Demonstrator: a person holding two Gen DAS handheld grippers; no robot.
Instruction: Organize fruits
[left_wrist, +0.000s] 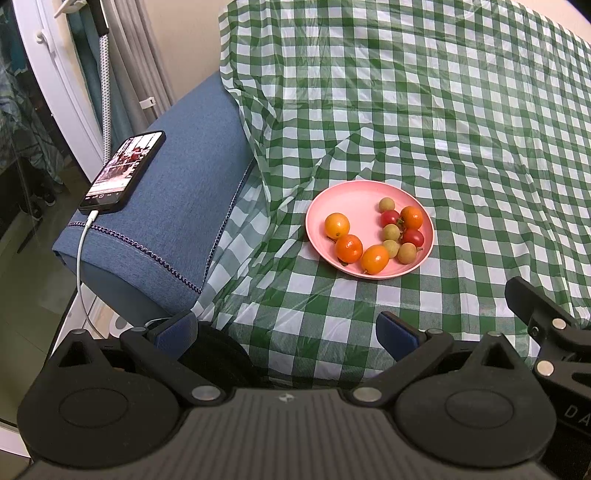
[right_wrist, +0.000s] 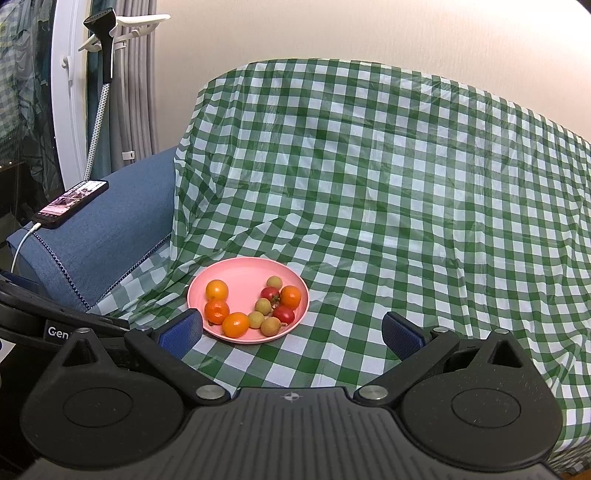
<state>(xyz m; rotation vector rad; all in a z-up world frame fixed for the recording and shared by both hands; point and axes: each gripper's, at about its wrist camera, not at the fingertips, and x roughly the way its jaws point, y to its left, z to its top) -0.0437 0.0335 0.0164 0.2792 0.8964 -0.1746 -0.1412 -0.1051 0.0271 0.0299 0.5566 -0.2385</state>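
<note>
A pink plate (left_wrist: 354, 195) (right_wrist: 240, 271) sits on the green checked cloth and holds several small orange citrus fruits (left_wrist: 337, 225) (right_wrist: 217, 290), two red cherry tomatoes (left_wrist: 390, 218) (right_wrist: 269, 294) and several pale round longans (left_wrist: 387, 204) (right_wrist: 274, 282). My left gripper (left_wrist: 286, 334) is open and empty, held back from the plate on its near side. My right gripper (right_wrist: 291, 330) is open and empty, close to the plate's near edge, with its left pad (right_wrist: 181, 328) beside the rim.
The green checked cloth (left_wrist: 443, 129) (right_wrist: 406, 184) drapes over a sofa seat and backrest. A blue armrest (left_wrist: 177, 177) (right_wrist: 110, 221) at the left carries a phone (left_wrist: 123, 171) (right_wrist: 70, 201) on a white cable. A garment steamer (right_wrist: 103, 44) stands behind.
</note>
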